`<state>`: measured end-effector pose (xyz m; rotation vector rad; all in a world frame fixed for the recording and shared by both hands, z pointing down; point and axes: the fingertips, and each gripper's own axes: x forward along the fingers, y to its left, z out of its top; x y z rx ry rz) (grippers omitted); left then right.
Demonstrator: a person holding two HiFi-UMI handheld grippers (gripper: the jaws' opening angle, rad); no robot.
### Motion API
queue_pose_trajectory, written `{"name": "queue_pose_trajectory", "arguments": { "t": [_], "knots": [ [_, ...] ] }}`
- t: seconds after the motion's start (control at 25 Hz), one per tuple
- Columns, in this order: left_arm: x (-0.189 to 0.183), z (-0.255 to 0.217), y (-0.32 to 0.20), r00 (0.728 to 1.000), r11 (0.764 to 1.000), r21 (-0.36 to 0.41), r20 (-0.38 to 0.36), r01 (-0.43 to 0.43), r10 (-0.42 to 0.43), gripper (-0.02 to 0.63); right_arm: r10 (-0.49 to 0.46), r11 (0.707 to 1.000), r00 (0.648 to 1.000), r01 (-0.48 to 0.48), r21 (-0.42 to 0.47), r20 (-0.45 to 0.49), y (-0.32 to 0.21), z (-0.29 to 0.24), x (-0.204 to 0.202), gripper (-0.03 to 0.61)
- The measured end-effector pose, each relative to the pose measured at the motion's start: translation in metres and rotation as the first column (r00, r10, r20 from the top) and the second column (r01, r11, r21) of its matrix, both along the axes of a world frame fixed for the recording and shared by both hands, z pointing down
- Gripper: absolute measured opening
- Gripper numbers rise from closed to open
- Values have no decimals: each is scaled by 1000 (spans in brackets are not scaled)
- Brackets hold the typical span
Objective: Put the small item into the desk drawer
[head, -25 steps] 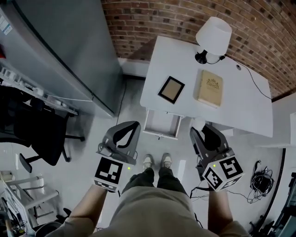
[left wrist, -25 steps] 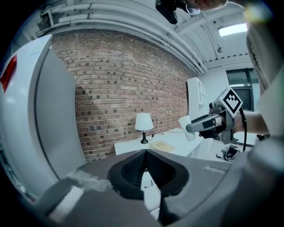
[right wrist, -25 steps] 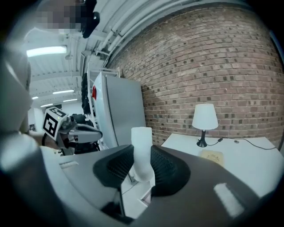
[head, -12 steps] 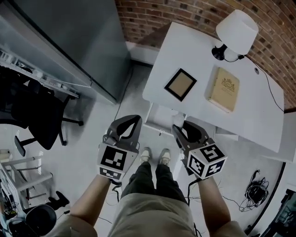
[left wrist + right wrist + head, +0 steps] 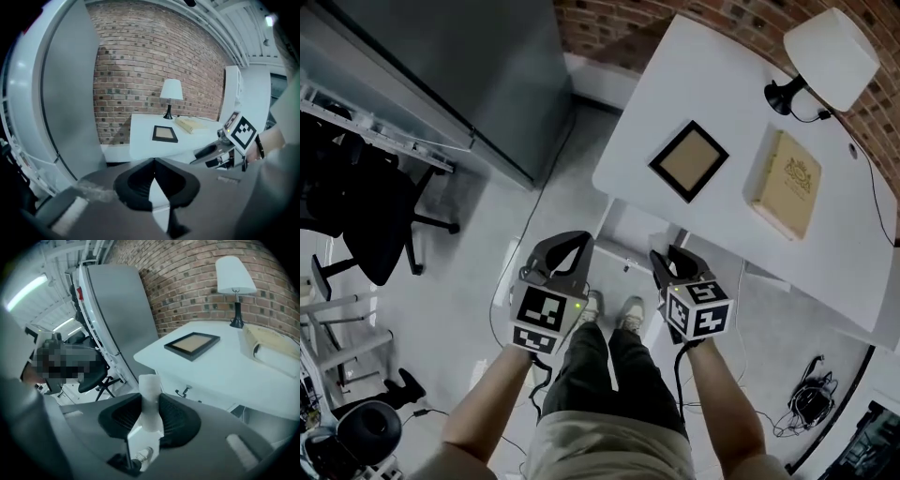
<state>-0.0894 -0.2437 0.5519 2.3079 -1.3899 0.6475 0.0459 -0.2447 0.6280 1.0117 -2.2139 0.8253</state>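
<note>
Protruding forward, white tube (image 5: pixel 150 383) lies lengthwise in right tongs (image 5: pixel 150 400).

Holding left gripper (image 5: pixel 567 240) and right gripper (image 5: pixel 668 258) out front, side by side, near each other, pointing forward. Left jaws shut tip to tip, nothing between. Right jaws squeezing small white item (image 5: pixel 150 399), item standing upright. Bare forearms (image 5: pixel 483 412) reaching forward.

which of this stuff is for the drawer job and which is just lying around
For the job: white item, held in the right gripper; drawer; desk.

Lying about: frame, book, lamp, chair.
</note>
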Motion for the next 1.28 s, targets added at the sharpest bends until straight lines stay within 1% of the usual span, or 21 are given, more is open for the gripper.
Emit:
{"name": "queue_pose_trajectory", "arguments": {
  "t": [0.08,0.16,0.32,0.52,0.64,0.76,0.88,1.04,1.12,1.28],
  "knots": [
    [-3,30,-3,999,999,-22,-18,42,-42,3,14,1000,1000,-14,-28,-15,-4,31,5,124],
    [-4,62,-5,998,997,-56,-21,55,-56,3,12,999,999,-14,-53,-31,-7,62,7,124],
    [-2,117,-10,999,994,-106,-18,42,-44,3,-13,996,997,6,-90,-79,-16,125,10,124],
    [-2,176,-18,999,989,-141,-13,37,-39,2,2,988,993,-21,-153,-122,-31,198,24,124],
    [0,209,-23,999,987,-158,-17,41,-44,3,-44,980,986,12,-199,-160,-31,245,27,124],
    [2,239,-28,998,987,-155,-44,44,-51,2,-127,964,970,71,-256,-209,-23,291,24,126],
    [0,264,-32,996,986,-157,-58,52,-62,2,-215,942,938,126,-312,-271,-15,331,23,126],
    [6,291,-34,998,985,-172,-51,26,-35,3,-288,924,894,164,-346,-344,-16,371,29,129],
    [5,302,-33,998,982,-186,-52,26,-36,2,-301,921,881,170,-350,-364,-20,384,30,129],
    [1,320,-29,996,972,-233,-70,39,-57,2,-283,926,888,154,-345,-364,-30,403,30,132]
  ]
}}
